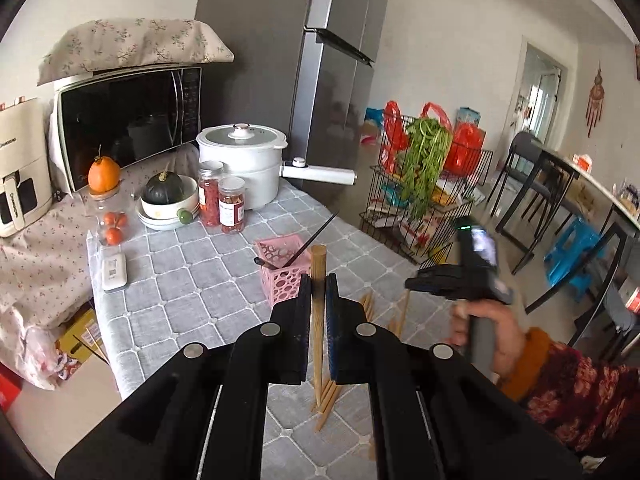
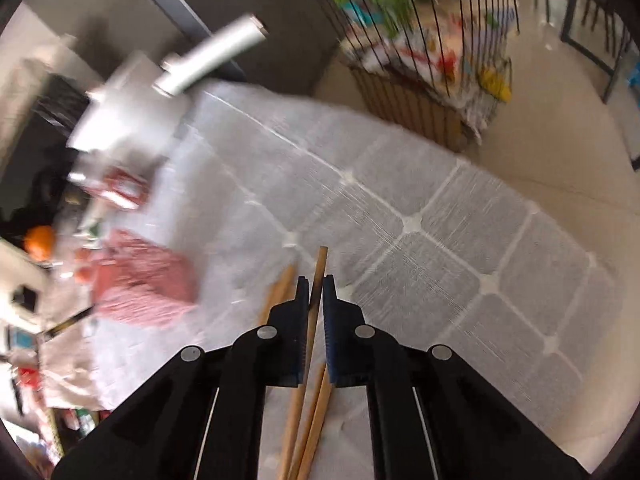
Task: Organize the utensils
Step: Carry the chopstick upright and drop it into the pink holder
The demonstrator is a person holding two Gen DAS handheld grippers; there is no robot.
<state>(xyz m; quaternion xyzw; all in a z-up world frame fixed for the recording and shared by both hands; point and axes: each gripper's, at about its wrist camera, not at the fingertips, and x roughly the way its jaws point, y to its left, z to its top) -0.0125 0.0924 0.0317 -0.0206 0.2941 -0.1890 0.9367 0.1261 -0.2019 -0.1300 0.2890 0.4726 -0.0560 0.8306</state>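
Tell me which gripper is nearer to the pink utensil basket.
Left. The left gripper, shut on a wooden chopstick, is just in front of the pink basket. The right gripper, also shut on a chopstick, is farther off to the basket's right.

Brand word printed on front of cream air fryer (image 1: 20,164), upper panel and again vertically on handle; letters too small and warped to read. Labels on two red-filled jars (image 1: 222,204): illegible. Right wrist view: blurred, no text legible.
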